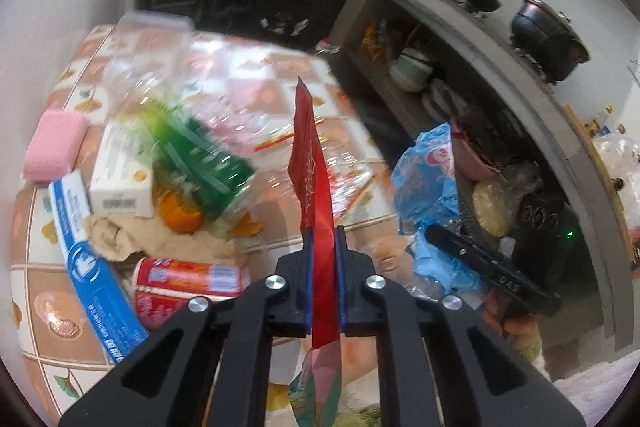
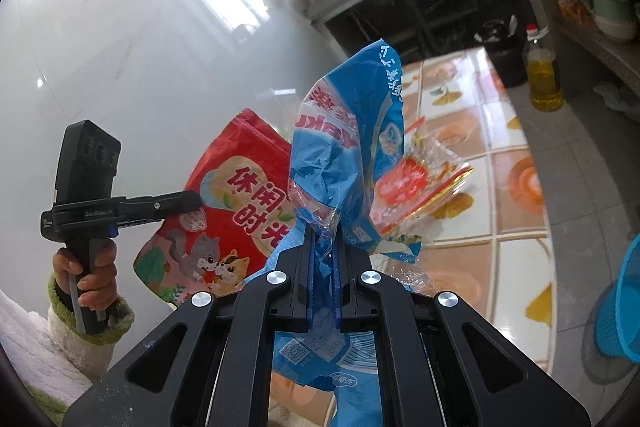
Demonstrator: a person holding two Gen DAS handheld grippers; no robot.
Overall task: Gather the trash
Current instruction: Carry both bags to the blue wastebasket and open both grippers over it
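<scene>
Kitchen table [image 1: 280, 75] trash lies below both claws: left claw [image 1: 323, 239] pinches a red bag [image 1: 310, 163], right claw [image 2: 323, 243] a blue wrapper [image 2: 344, 131].

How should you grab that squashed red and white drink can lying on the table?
Pinch the red and white drink can across its round middle, coming from above. It lies on its side on the tiled table, its long body facing up, so jaws could close over it there. The blue and white box sits close on one side, so keep the fingers across the can, not along it.
</scene>
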